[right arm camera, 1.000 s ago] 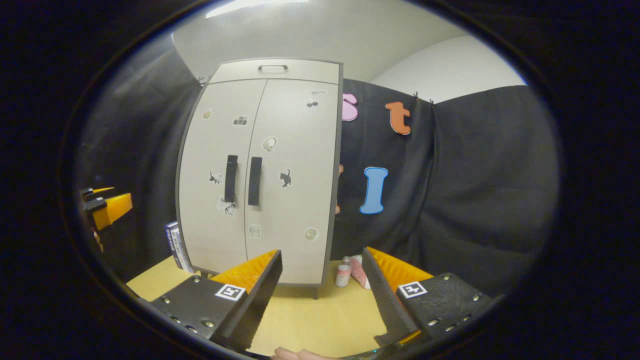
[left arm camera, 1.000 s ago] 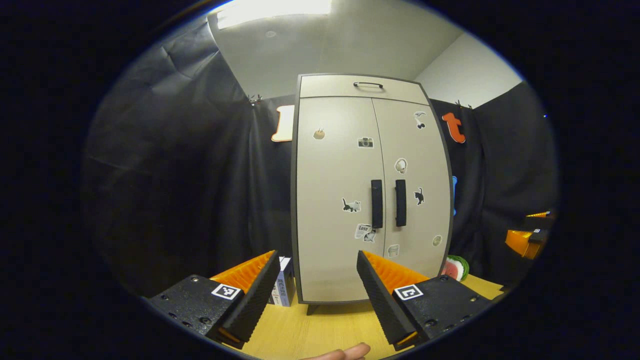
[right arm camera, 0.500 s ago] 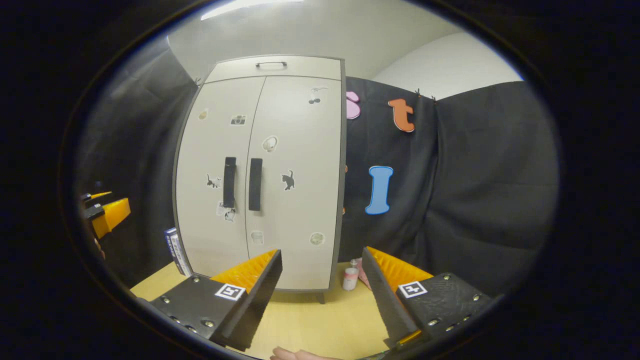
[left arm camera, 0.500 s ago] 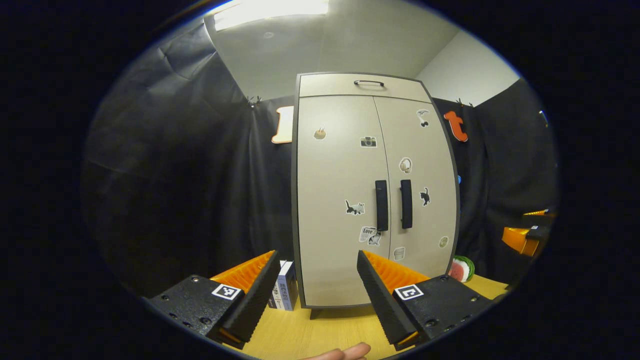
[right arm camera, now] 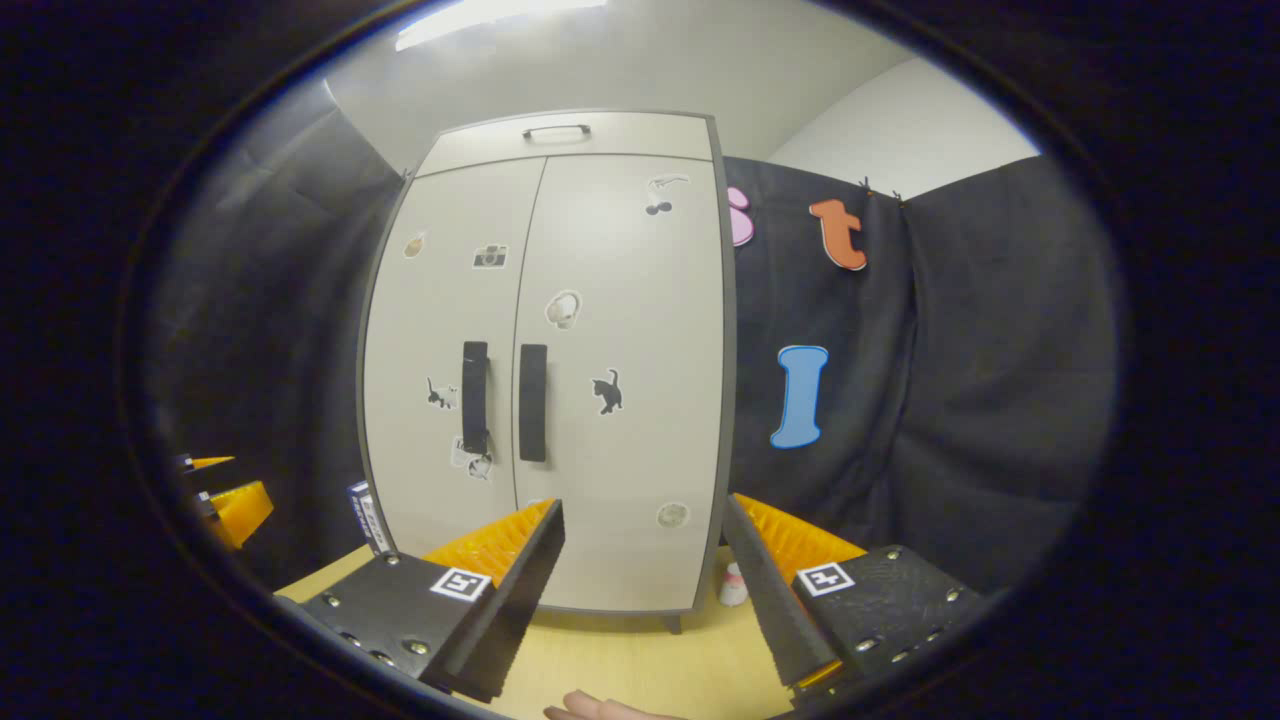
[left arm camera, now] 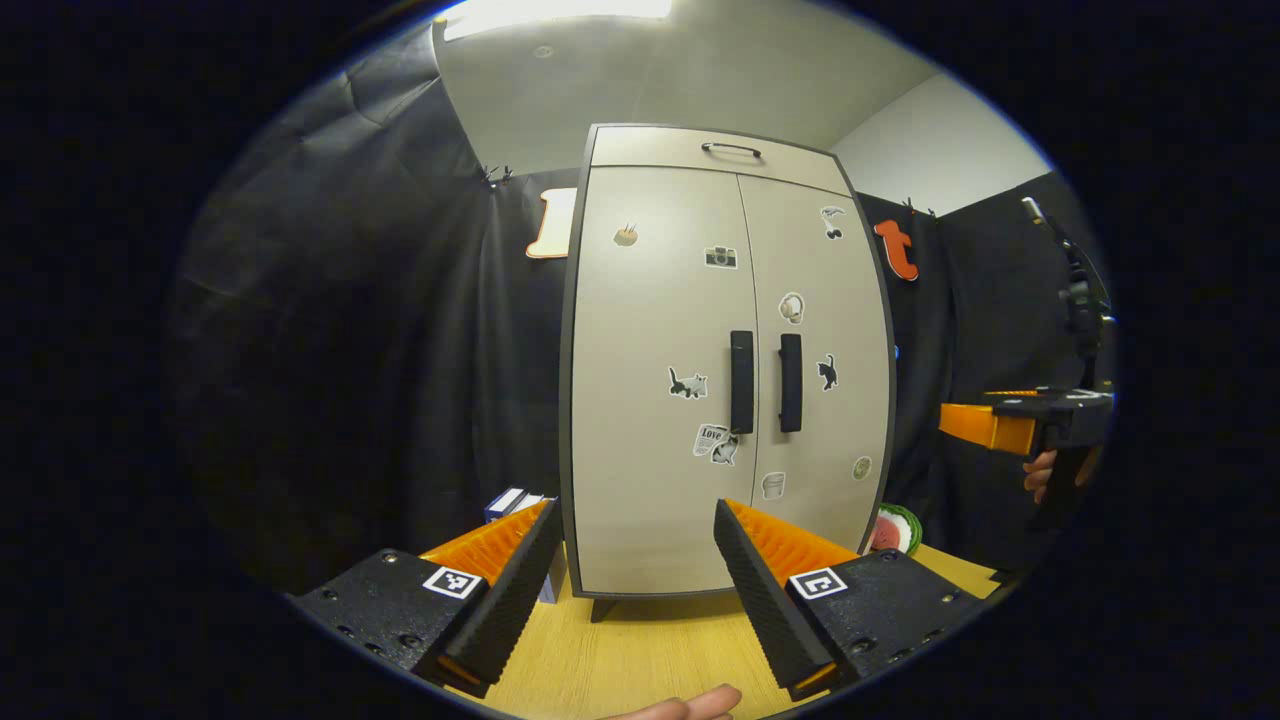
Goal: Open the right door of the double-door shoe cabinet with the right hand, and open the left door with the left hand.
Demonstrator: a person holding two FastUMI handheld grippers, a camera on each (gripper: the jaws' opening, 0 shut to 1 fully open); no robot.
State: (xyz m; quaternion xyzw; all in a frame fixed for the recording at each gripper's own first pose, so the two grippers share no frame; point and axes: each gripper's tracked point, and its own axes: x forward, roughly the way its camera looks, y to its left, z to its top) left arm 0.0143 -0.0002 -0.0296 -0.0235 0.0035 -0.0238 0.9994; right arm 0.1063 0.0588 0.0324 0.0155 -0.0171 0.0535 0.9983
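because both doors are shut and neither gripper has reached a handle, the main risk i judge is a mix-up at the middle: the right handle (right arm camera: 532,402) and left handle (right arm camera: 474,397) stand just beside each other across the door seam, so a wide-spread gripper could straddle both bars or catch the wrong one, and a pull would then drag the wrong door or jam the two together. the cabinet (left arm camera: 640,330) stands upright on small feet on the desk (left arm camera: 640,660), so a hard tug high on a handle may tip or slide it forward. the booth is hung with black cloth under a pale ceiling and a strip light. the desk is light wood. the right door (right arm camera: 620,370) and left door (right arm camera: 440,350) carry small stickers. the left gripper (left arm camera: 632,575) is released, fingers spread wide, holding nothing, well short of the cabinet; the right gripper (right arm camera: 640,575) is likewise released and empty, and in the left gripper view it shows off to the right (left arm camera: 985,425), held by a hand (left arm camera: 1040,470). small things crowd the cabinet's foot: boxes (left arm camera: 512,503) at its left, a round watermelon-patterned thing (left arm camera: 895,528) at its right, and a small bottle (right arm camera: 733,585); a swinging door could knock them.
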